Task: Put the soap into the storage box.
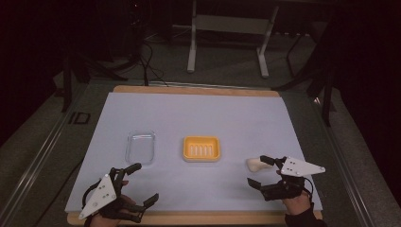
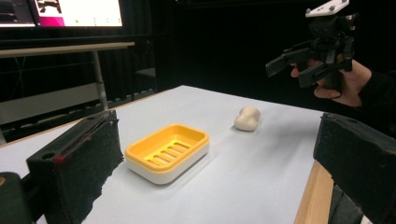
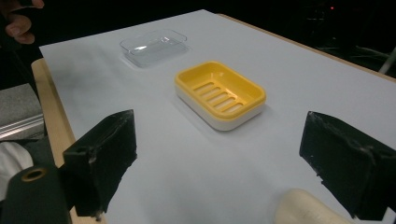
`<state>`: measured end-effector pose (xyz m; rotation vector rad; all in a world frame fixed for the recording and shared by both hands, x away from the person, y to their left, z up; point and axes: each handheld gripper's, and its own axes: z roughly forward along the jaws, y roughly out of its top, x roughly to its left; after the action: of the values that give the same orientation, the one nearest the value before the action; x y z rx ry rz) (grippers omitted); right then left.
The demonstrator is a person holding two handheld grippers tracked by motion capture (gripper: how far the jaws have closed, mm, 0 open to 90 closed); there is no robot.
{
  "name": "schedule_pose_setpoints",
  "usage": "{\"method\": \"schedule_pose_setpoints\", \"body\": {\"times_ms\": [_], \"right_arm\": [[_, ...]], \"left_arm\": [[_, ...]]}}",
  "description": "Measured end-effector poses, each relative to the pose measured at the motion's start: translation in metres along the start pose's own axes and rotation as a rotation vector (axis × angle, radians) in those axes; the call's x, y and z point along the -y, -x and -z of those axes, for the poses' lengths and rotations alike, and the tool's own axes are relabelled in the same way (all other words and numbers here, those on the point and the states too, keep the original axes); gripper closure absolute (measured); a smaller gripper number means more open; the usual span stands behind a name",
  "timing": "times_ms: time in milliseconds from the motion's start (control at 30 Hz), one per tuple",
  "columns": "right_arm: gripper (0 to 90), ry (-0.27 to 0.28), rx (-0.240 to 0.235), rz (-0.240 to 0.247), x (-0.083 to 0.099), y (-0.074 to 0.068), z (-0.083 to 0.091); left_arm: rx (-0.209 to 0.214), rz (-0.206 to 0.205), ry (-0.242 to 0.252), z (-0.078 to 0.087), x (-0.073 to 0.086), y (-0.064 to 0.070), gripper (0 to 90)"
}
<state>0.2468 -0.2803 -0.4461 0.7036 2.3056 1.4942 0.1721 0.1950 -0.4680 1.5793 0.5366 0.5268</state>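
Right gripper (image 1: 259, 171) gapes wide beside the cream soap (image 1: 254, 164); left gripper (image 1: 143, 184) likewise wide, well apart.

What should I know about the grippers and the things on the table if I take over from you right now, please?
Left gripper: open, holding nothing, near the front left edge.
Right gripper: open, right beside the soap, not closed on it.
Soap: lying on the white sheet, to the right of the yellow soap dish.
Soap dish: empty, mid-table. The clear lid lies apart, to its left.
Done: nothing placed so far.
Left, probably: grip the soap, set it in the dish, then perhaps put the lid on.
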Motion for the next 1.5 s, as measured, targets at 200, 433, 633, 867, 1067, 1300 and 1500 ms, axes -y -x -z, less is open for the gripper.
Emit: {"method": "schedule_pose_setpoints", "body": {"times_ms": [200, 433, 633, 867, 1067, 1300, 1500], "right_arm": [[10.7, -0.013, -0.032, -0.008, -0.001, 0.001, -0.002], [10.6, -0.072, -0.079, 0.006, -0.002, 0.001, -0.009], [10.7, -0.127, -0.122, 0.055, -0.007, 0.003, -0.01], [11.1, -0.227, -0.183, 0.09, -0.014, 0.008, -0.008], [11.0, -0.353, -0.191, 0.157, -0.017, 0.007, -0.01], [11.0, -0.454, -0.209, 0.187, -0.019, 0.009, -0.014], [11.0, -0.516, -0.219, 0.207, -0.018, 0.009, -0.019]], "left_arm": [[-0.001, -0.002, -0.001, 0.001, 0.0, 0.001, 1.1], [-0.002, -0.005, -0.001, 0.002, 0.0, 0.001, 1.1], [-0.005, -0.006, -0.005, 0.002, 0.0, 0.001, 1.1], [-0.007, -0.008, -0.013, 0.001, 0.0, 0.001, 1.1], [-0.006, -0.008, -0.018, 0.001, 0.001, 0.0, 1.1], [-0.001, -0.008, -0.024, 0.0, 0.001, 0.001, 1.1], [0.001, -0.007, -0.024, 0.0, 0.001, 0.001, 1.1]]}}
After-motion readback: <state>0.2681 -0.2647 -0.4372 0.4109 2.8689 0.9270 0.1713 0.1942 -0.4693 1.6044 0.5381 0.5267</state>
